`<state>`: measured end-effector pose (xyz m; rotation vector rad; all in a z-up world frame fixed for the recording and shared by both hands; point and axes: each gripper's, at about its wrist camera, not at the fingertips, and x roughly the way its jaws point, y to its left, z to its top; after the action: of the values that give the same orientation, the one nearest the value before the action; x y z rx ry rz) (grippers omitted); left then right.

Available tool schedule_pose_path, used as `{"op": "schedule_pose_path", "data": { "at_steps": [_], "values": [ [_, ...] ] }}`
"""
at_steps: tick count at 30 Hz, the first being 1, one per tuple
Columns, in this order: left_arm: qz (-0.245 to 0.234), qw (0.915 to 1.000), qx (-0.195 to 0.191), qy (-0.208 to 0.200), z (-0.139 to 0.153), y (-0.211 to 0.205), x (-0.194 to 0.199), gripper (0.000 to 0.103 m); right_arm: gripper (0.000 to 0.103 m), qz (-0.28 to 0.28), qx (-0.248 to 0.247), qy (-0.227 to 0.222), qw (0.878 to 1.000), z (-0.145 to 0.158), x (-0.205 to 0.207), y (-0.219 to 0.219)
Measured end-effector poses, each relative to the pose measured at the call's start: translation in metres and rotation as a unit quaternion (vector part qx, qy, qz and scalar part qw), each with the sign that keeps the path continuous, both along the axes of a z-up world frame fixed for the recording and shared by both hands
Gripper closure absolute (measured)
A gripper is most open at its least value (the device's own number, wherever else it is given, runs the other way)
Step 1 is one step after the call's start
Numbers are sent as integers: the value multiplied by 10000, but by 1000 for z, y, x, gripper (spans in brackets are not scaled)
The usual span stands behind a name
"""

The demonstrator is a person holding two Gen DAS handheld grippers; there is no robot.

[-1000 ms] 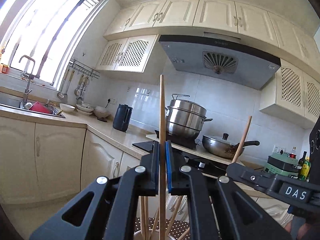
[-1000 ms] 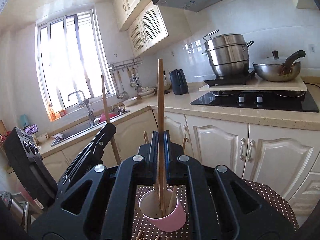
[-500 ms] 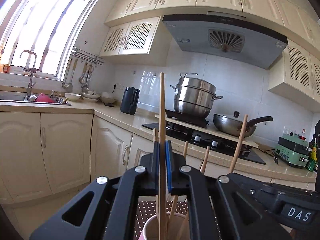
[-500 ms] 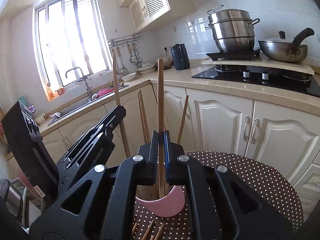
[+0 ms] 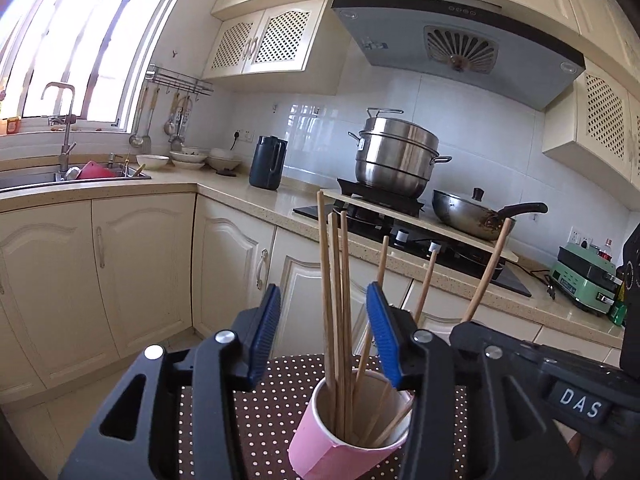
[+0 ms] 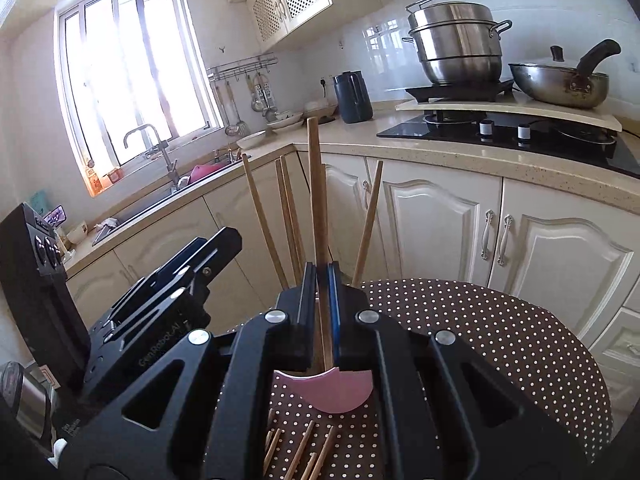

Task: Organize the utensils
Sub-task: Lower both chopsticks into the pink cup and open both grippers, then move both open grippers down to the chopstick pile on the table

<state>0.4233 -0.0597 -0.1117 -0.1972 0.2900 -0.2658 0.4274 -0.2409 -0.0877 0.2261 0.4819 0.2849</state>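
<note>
Your right gripper (image 6: pixel 322 276) clamps upright chopstick (image 6: pixel 316 184), long axis vertical, directly over pink cup (image 6: pixel 332 394) on dotted table (image 6: pixel 500 340). Your left gripper (image 5: pixel 324 320) spread, straddling cup's chopsticks, gripping nothing.

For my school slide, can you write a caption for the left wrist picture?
Open left hand-held gripper above a pink cup full of wooden chopsticks.

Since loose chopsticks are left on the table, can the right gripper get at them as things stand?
Probably not yet: the right gripper is shut on a chopstick over the pink cup. The loose chopsticks lie uncovered on the dotted table just below.
</note>
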Motion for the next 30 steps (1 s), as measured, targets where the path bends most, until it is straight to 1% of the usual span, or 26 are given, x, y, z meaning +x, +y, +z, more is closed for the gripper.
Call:
{"op": "schedule_pose_path", "data": {
  "at_steps": [2, 4, 5, 6, 7, 8, 9, 13, 16, 19, 23, 25, 26, 27, 29, 30],
  "values": [
    [-65, 9999, 5, 80, 5, 3, -6, 50, 94, -63, 64, 6, 10000, 3, -4, -3],
    [-82, 9998, 70, 140, 10, 5, -11, 49, 87, -99, 96, 0, 9999, 7, -8, -5],
    [-66, 9997, 132, 170, 12, 5, -14, 47, 79, -136, 90, -19, 9999, 9, -11, -5],
    [-52, 9996, 182, 208, 14, 6, -18, 45, 67, -160, 93, -46, 9998, 11, -15, -5],
    [-30, 9995, 213, 220, 16, 8, -22, 44, 59, -185, 97, -66, 9998, 12, -18, -5],
    [-13, 9995, 235, 213, 18, 9, -27, 41, 54, -233, 93, -90, 9996, 15, -23, -5],
    [1, 9994, 268, 225, 19, 11, -31, 38, 54, -256, 90, -78, 9996, 16, -26, -5],
    [-5, 9990, 355, 288, 27, 18, -48, 36, 54, -277, 50, -108, 9995, 25, -44, -4],
    [-30, 9973, 563, 471, 29, 20, -60, 35, 54, -259, -4, -79, 9996, 27, -59, -1],
    [-141, 9949, 733, 681, 25, 21, -73, 35, 54, -237, -54, 19, 9997, 26, -70, 2],
    [-161, 9884, 1142, 989, 13, 21, -89, 35, 54, -169, -199, 222, 9994, 17, -85, 11],
    [-222, 9826, 1353, 1252, 2, 21, -95, 35, 54, -110, -330, 372, 9987, 9, -91, 15],
    [-285, 9778, 1448, 1490, -6, 22, -95, 35, 54, -81, -366, 463, 9982, 4, -93, 17],
    [-360, 9715, 1524, 1780, -15, 21, -93, 35, 54, -69, -411, 541, 9977, -1, -96, 19],
    [-505, 9605, 1560, 2248, -36, 23, -92, 35, 54, 18, -509, 771, 9957, -15, -100, 24],
    [-491, 9536, 1610, 2498, -49, 24, -91, 35, 54, 48, -551, 884, 9945, -23, -102, 26]
  ]
}}
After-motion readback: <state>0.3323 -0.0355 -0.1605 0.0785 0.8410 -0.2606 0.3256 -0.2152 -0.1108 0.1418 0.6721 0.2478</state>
